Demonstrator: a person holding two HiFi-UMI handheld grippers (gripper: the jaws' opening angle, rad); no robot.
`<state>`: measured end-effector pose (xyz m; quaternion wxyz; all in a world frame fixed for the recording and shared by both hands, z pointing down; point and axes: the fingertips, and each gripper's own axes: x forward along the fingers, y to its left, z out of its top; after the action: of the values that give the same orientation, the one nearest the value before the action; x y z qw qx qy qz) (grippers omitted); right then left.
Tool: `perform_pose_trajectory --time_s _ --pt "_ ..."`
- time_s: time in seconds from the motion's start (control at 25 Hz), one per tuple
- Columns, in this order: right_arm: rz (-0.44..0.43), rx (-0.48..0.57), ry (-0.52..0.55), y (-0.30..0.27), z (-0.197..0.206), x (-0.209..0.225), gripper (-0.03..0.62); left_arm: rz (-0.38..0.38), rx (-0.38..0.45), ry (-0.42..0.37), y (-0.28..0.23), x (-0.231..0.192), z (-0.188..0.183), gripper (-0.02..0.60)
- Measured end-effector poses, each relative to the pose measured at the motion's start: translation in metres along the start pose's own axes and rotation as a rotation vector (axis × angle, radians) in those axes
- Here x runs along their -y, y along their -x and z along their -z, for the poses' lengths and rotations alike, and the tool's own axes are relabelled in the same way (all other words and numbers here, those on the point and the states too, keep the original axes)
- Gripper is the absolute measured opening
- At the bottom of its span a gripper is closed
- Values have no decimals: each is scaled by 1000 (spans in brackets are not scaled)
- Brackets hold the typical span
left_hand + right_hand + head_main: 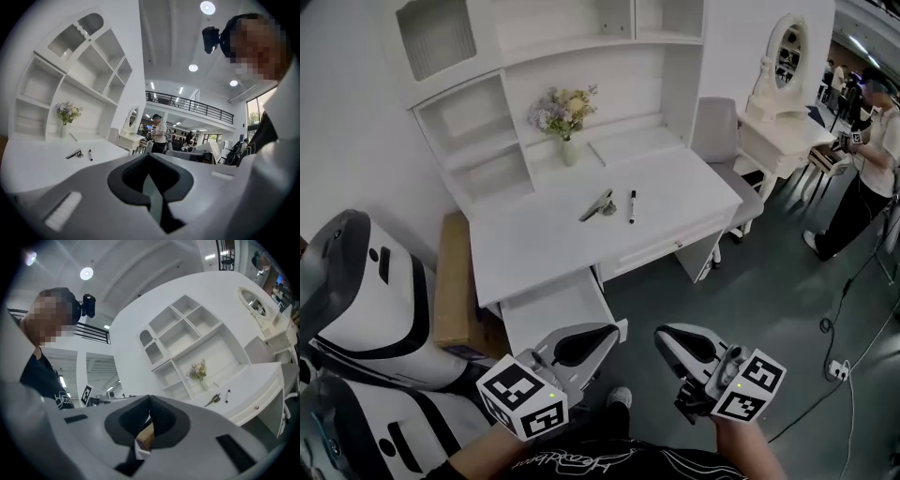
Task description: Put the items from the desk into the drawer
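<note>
Head view shows you have not started yet. Your left gripper (602,336) and your right gripper (668,337) are down near you, well away from the things. Both pairs of jaws are closed on nothing. One black marker (632,205) and one small metal tool (598,205) (I cannot tell what kind) lie side by side on the white surface (534,244). One drawer (551,314) stands open at the front, and it looks bare inside. So I think two things are left to put in. One vase of flowers (564,122) stands at the back, and it can probably stay there.
</note>
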<state>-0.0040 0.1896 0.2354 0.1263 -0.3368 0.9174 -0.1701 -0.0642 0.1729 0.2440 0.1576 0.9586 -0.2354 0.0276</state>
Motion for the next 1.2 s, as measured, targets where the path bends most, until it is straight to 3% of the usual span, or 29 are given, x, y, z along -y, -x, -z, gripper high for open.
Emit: perform_pose_trajectory --time_s 0.32,0.6,0.88,1.2 --pt "16 -18 27 -83 -39 99 8 -40 15 55 -76 -124 -44 9" --pt "6 -71 31 -111 -31 152 8 -69 -9 55 -115 -180 -37 9" --pt "-69 -118 -38 -135 -31 210 8 -161 -58 133 -149 -222 -28 9" --pt "-173 -207 -127 -161 -39 284 8 -286 -104 122 -198 -279 -28 18"
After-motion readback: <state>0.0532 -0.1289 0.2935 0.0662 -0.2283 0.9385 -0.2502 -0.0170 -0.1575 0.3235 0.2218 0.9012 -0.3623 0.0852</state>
